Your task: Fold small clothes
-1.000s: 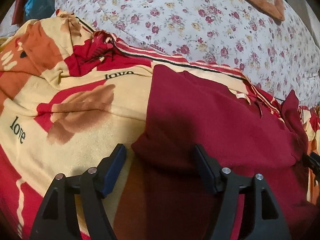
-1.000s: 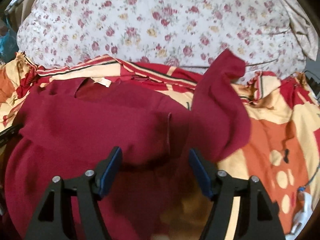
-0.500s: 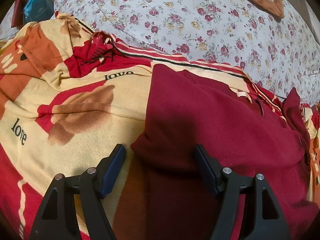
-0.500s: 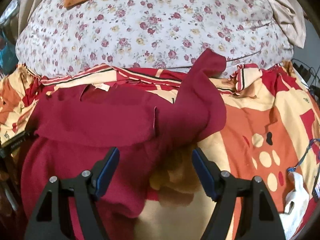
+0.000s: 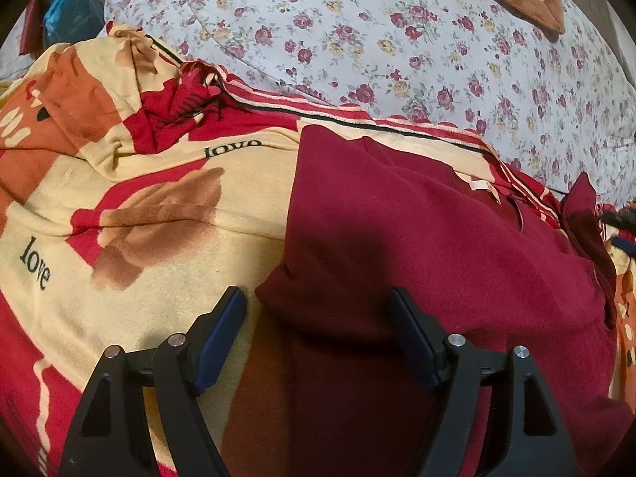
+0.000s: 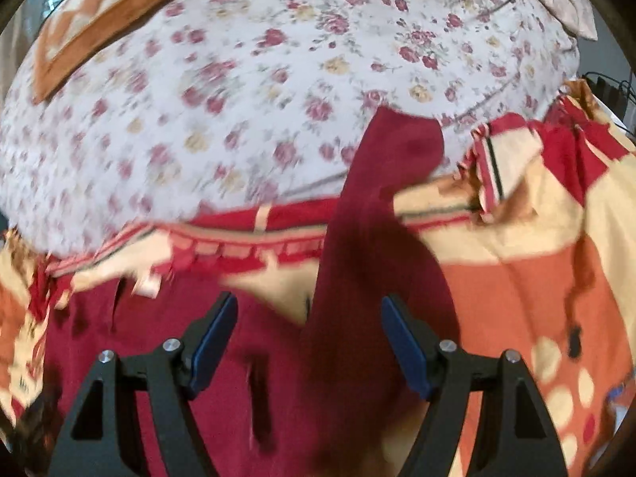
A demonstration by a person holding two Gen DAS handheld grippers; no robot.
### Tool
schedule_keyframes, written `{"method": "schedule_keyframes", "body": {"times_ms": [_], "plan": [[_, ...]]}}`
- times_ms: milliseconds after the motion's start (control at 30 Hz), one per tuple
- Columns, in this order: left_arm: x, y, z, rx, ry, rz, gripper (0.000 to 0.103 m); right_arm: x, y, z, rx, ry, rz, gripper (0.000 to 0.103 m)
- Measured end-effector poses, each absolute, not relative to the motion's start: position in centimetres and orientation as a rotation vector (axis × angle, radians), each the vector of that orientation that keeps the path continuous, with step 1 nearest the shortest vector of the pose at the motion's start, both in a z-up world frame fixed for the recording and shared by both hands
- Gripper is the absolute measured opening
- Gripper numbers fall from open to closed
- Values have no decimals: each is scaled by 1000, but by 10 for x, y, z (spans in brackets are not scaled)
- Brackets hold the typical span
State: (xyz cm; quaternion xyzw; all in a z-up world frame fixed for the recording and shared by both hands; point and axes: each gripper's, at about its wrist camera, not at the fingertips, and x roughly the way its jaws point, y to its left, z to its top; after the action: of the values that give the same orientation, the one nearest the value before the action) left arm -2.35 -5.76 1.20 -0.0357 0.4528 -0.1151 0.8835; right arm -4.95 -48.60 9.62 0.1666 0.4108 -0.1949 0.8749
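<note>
Maroon garment (image 5: 437, 246) on blanket (image 5: 159, 206), sleeve (image 6: 381, 214) outstretched

The left hand-held gripper (image 5: 316, 334) and the right hand-held gripper (image 6: 308, 338) look alike: black triangular-cutout arms, silver screws at the joints, flat dark-blue pads (image 6: 212, 342) inside each finger.
</note>
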Motion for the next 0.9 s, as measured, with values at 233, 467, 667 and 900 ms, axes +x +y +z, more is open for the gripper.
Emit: {"method": "schedule_keyframes", "body": {"times_ms": [233, 467, 667, 900], "plan": [[-22, -60, 12, -72, 947, -243, 60, 27, -534, 75, 306, 849, -489, 70], [-20, -60, 11, -77, 948, -246, 63, 57, -568, 44, 291, 934, -564, 51], [-20, -60, 10, -78, 949, -247, 64, 46, -586, 52, 412, 897, -492, 8], [-18, -59, 12, -85, 956, -262, 63, -5, -562, 111, 461, 778, -297, 6]]}}
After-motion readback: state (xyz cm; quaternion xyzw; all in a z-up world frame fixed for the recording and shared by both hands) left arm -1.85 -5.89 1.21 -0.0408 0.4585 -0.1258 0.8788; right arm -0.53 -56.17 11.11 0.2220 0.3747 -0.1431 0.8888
